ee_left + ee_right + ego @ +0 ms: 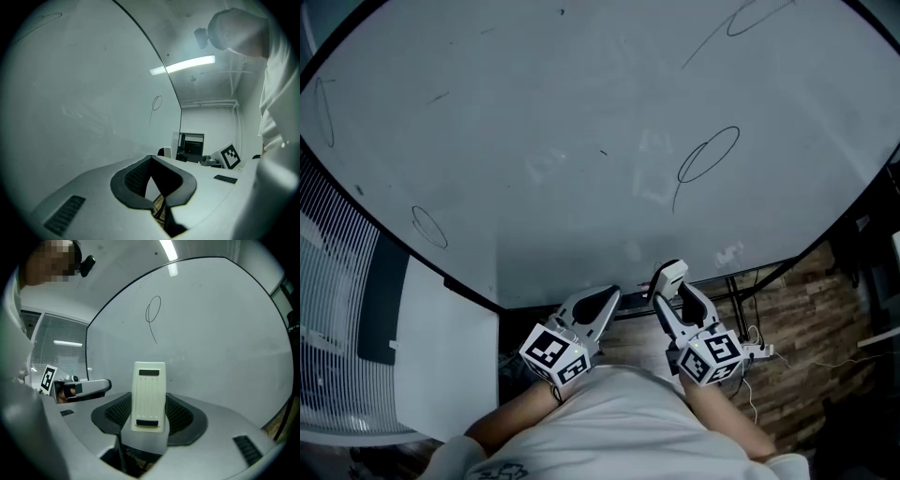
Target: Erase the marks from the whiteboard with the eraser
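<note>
Big white whiteboard [581, 112] fills most of the head view, w/ thin black pen loops on it: tailed oval [709, 155] right of centre, small oval [429, 226] lower left, narrow oval [323, 111] at left edge. The right hand-held gripper [672, 281] is clamped on a cream rectangular plastic eraser [149, 397]. Eraser sticks out past the jaw tips, near board's lower edge, below the tailed oval; contact w/ board can't be told. The left hand-held gripper [605, 300] sits just beside it, jaws together, nothing btwn.
</note>
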